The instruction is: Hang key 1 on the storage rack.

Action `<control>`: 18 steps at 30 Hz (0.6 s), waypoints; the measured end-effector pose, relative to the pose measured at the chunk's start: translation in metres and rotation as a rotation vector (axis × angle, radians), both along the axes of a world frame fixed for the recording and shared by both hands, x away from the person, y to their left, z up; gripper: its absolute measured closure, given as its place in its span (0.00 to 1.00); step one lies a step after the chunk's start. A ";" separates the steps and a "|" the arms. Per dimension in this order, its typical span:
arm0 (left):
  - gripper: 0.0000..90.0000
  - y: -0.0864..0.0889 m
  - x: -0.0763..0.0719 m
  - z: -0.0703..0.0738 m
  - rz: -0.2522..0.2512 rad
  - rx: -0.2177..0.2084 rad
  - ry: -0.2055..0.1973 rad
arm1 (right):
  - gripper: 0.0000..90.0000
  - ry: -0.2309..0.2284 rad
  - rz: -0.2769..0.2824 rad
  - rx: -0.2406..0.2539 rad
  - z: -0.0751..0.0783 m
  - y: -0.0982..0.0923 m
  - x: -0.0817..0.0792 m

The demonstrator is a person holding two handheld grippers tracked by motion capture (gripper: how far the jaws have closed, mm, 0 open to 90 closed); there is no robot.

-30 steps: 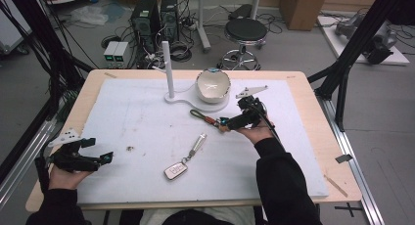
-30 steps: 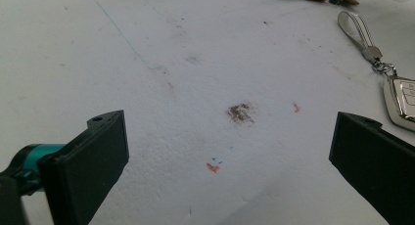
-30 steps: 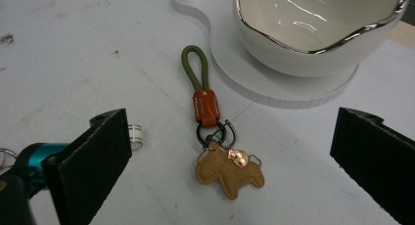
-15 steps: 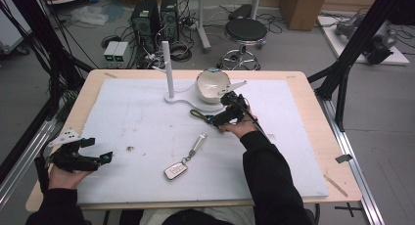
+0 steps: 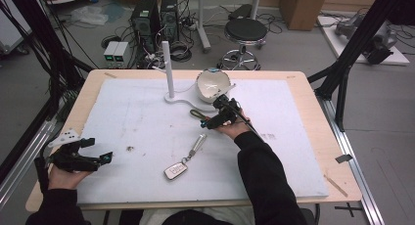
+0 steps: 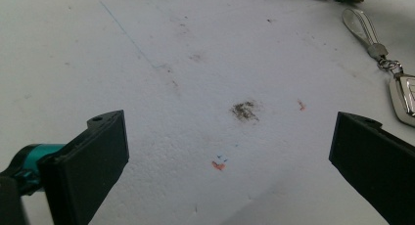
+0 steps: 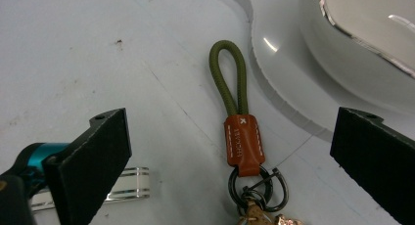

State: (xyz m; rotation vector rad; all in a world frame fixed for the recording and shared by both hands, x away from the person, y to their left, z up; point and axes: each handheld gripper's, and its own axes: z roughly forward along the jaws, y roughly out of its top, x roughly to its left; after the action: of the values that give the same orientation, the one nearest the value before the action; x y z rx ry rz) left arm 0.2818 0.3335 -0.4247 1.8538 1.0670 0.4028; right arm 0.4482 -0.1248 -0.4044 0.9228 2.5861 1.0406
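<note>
Right tongs (image 7: 230, 156), jaws spread wide, hover over the olive-cord keychain (image 7: 235, 122) on the counter (image 5: 293, 137) beside the white dish base, cord running lengthwise between the jaws; left tongs (image 5: 80, 156), released, sit well apart.

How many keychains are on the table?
2. The green-loop keychain lies between the right gripper's open jaws, beside the white stand; the silver fob keychain lies mid-table, nearer the person. None looks hidden.
</note>
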 end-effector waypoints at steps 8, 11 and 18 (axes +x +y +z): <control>0.02 0.000 0.000 0.000 -0.002 0.001 0.002 | 0.06 0.044 0.015 -0.041 -0.014 0.007 0.009; 0.02 0.000 0.000 0.000 -0.004 0.002 0.001 | 0.12 0.056 0.010 -0.046 -0.019 0.007 0.013; 0.02 0.000 0.000 -0.001 -0.003 0.002 0.002 | 0.41 0.049 0.024 -0.067 -0.021 0.007 0.016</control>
State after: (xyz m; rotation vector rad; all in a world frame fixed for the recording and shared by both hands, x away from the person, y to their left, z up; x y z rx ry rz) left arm 0.2818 0.3337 -0.4254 1.8579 1.0655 0.4012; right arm 0.4642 -0.1179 -0.4257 0.9146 2.6604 0.9429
